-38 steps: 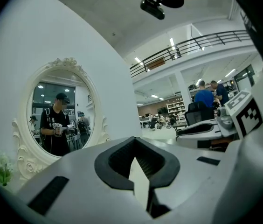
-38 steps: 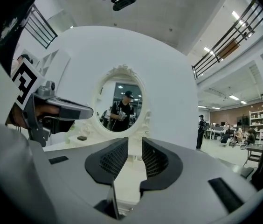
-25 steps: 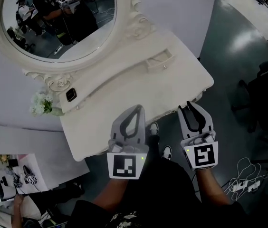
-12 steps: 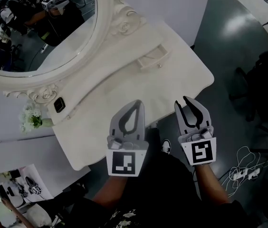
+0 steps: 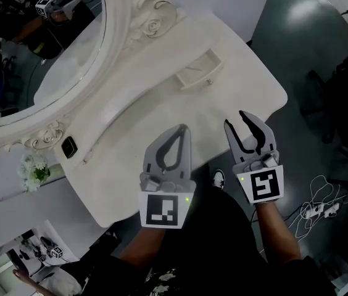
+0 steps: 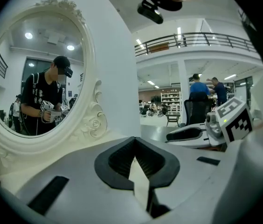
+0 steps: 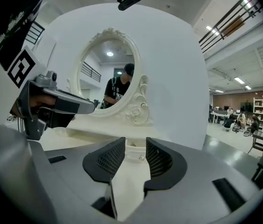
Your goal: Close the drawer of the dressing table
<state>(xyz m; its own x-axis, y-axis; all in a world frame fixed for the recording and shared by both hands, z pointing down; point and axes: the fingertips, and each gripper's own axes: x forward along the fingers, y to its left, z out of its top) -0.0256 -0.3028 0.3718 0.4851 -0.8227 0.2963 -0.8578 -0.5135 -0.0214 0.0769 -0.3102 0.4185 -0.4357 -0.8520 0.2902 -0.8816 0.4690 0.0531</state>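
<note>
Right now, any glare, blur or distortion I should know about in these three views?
Head view: sharp, dim foreground, glare patch on the floor, dressing table near washed out. Left gripper view: heavy fisheye, black corners, mirror bowed. Right gripper view: same fisheye; drawer stays legible.

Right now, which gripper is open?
The right gripper: its jaws stand apart, opening, with nothing between them. The left gripper has its tips together.

dressing table (image 5: 161, 103) cream-white | drawer (image 5: 198, 73) same cream | mirror frame (image 5: 149, 17) cream, carved rose relief | flowers (image 5: 33, 168) white, green leaves | floor (image 5: 310, 54) dark grey | your sneaker (image 5: 218, 179) black-and-white
</note>
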